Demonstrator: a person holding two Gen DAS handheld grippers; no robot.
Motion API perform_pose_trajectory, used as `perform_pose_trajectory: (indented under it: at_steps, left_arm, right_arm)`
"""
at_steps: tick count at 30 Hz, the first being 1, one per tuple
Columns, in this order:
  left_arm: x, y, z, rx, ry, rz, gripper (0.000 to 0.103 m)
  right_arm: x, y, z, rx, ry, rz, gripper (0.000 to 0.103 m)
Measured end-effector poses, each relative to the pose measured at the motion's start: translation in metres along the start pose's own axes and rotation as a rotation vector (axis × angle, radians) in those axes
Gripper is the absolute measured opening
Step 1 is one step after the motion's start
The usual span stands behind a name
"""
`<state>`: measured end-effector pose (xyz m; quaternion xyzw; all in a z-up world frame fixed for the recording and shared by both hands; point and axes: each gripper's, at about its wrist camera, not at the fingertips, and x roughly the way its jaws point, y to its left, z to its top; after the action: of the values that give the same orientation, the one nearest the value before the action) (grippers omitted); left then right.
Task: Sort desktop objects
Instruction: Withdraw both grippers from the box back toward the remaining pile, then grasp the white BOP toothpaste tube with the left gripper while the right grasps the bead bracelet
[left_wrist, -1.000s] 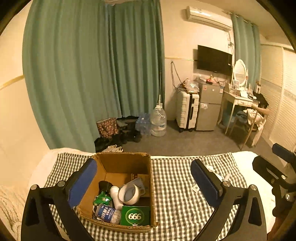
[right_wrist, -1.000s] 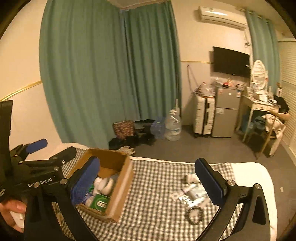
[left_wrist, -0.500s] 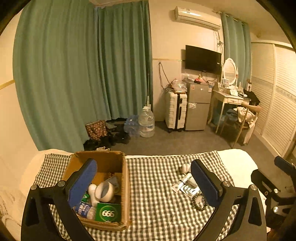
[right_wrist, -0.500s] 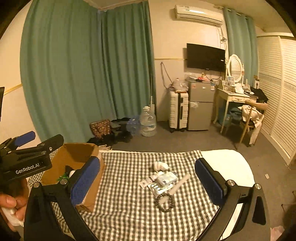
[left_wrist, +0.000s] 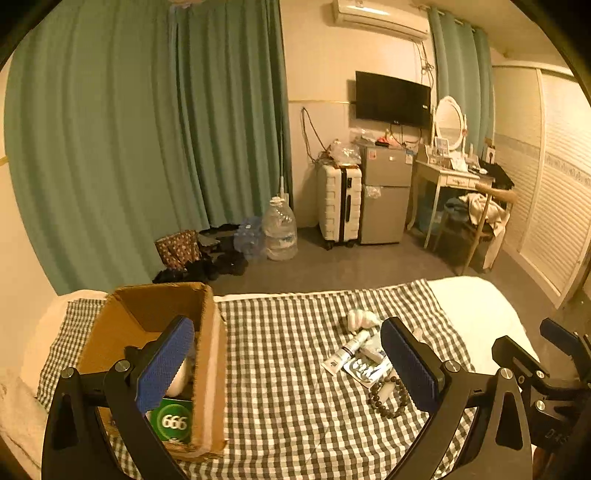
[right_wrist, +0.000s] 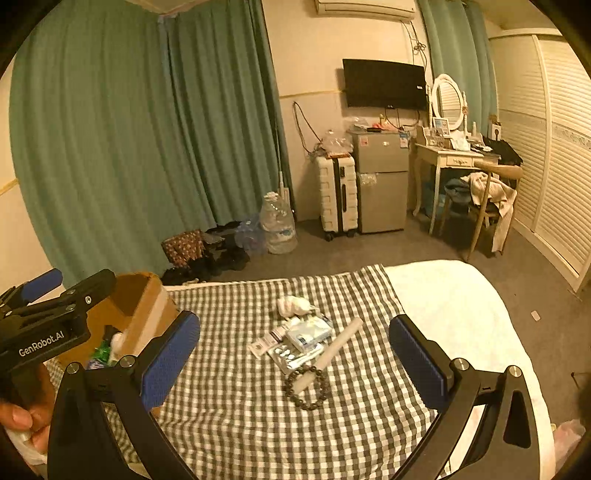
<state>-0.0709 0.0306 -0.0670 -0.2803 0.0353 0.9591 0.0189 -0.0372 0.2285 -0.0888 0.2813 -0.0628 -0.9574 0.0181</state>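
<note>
Both tools stand wide apart and hold nothing: the left tool (left_wrist: 286, 365) has swung right since a second ago, so the open brown cardboard box (left_wrist: 207, 332) now sits at its left finger, while the right tool (right_wrist: 293, 363) frames the loose pile. Right of the box, on the bed's checked grey-and-white cloth (right_wrist: 236, 398), lie a dark bead bracelet (right_wrist: 307, 387), a white tube (right_wrist: 328, 354), flat packets and crumpled white tissue (right_wrist: 293, 305). Bare cloth separates box and pile.

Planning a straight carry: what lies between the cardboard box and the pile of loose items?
Only bare checked cloth separates the cardboard box from the pile, as the right wrist view shows.
</note>
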Motion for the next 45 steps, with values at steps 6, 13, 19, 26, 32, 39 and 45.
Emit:
perform_pose_trajectory:
  at_steps: [6,13,19,26,32,39,45]
  left_arm:
    - [0.032,-0.03,-0.014,0.062,0.034,-0.012,0.103]
    - [0.068,-0.057,-0.031,0.106,0.084,-0.029,0.103]
    - [0.102,-0.059,-0.041,0.094,0.127,-0.031,0.103]
    - [0.145,-0.048,-0.056,0.069,0.187,-0.023,0.103]
    - [0.187,-0.046,-0.063,0.091,0.212,-0.03,0.103]
    - [0.231,-0.052,-0.079,0.111,0.259,-0.061,0.103]
    - [0.269,-0.057,-0.094,0.14,0.307,-0.091,0.103]
  right_arm:
    - [0.034,-0.027,-0.019,0.042,0.051,-0.018,0.103]
    - [0.068,-0.045,-0.037,0.063,0.1,-0.033,0.103]
    - [0.094,-0.059,-0.054,0.072,0.127,-0.037,0.103]
    - [0.128,-0.075,-0.075,0.082,0.201,-0.039,0.103]
    - [0.158,-0.076,-0.084,0.089,0.237,-0.044,0.103]
    - [0.191,-0.079,-0.103,0.103,0.311,-0.066,0.103]
    - [0.215,-0.073,-0.114,0.099,0.356,-0.047,0.1]
